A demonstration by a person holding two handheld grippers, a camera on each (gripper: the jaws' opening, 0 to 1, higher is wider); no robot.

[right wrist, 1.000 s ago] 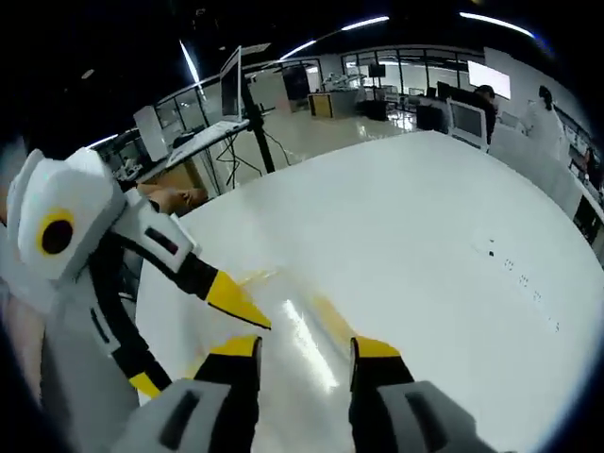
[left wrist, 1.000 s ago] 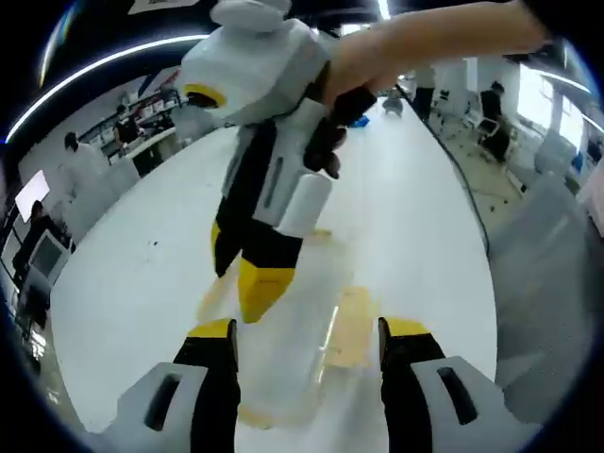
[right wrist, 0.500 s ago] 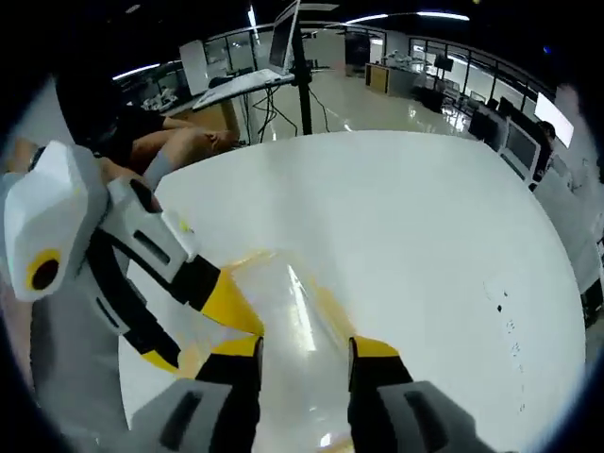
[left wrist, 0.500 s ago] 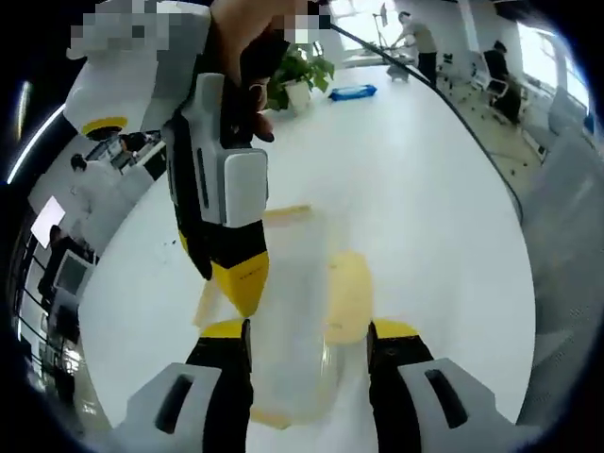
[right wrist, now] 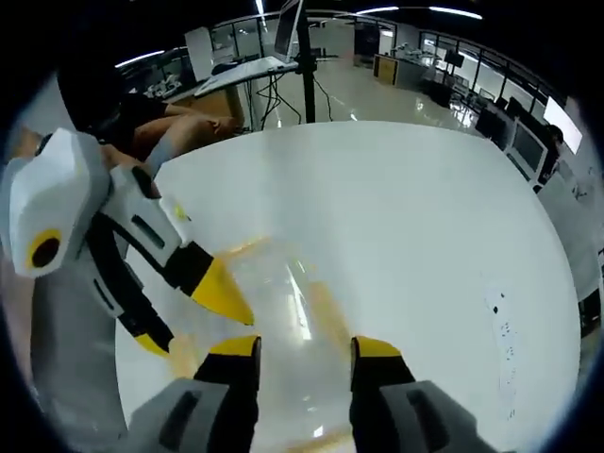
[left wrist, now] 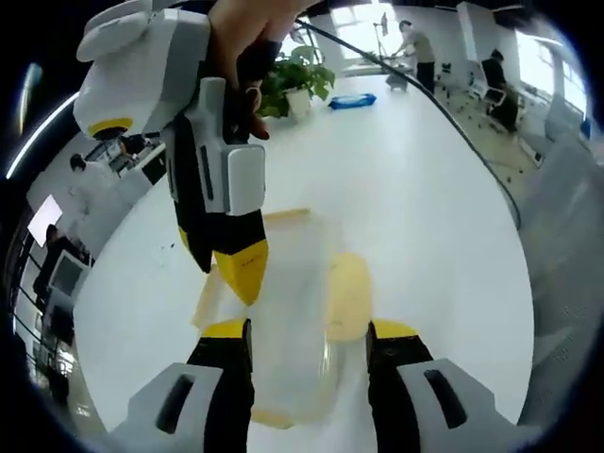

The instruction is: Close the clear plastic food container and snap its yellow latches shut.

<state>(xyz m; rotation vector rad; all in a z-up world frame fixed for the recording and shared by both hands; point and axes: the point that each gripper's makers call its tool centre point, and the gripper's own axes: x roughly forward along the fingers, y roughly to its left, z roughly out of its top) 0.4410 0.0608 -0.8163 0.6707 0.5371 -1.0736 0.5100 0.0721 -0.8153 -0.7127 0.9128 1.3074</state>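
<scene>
- Left tool (left wrist: 307, 332): jaws are held spread apart, gripping nothing, and are aimed down at the clear plastic food container (left wrist: 288, 311), which lies between them on the white table (left wrist: 425, 217).
- Right tool (right wrist: 302, 347): jaws are likewise parted and empty, with the container (right wrist: 283, 330) framed between them in the right gripper view.
- Right tool as seen in the left gripper view (left wrist: 241, 269): it is held from above by a hand (left wrist: 250, 38) and pointed steeply downward, its yellow tips at the container's far-left edge; contact cannot be told.
- Yellow latches (left wrist: 347, 297) are seen along the container's sides.
- A potted plant (left wrist: 288, 85) stands at the table's far end.
</scene>
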